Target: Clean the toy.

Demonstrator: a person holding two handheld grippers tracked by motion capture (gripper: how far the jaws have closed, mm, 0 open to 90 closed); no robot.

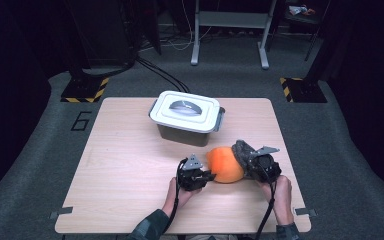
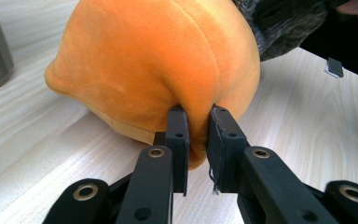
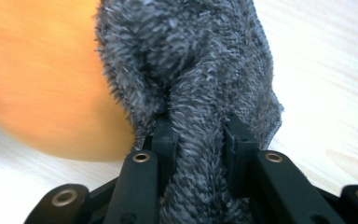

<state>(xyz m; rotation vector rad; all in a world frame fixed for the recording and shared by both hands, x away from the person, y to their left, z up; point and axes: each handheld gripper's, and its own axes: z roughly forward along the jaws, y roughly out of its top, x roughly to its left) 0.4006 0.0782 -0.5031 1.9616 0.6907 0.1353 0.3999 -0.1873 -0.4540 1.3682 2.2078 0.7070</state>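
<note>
Orange plush (image 3: 42, 84) blurred in right gripper view, partly hidden behind grey fleece (image 3: 191, 70).

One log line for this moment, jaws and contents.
left gripper: shut on orange plush | right gripper: shut on grey fuzzy fabric | lidded box: closed

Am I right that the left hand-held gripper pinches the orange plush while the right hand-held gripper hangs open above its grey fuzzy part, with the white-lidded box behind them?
Not quite: the right hand-held gripper is not open above the grey fuzzy part but shut on a fold of it, as the right gripper view shows. The rest holds: the left hand-held gripper pinches the orange plush, and the white-lidded box stands behind them.
</note>
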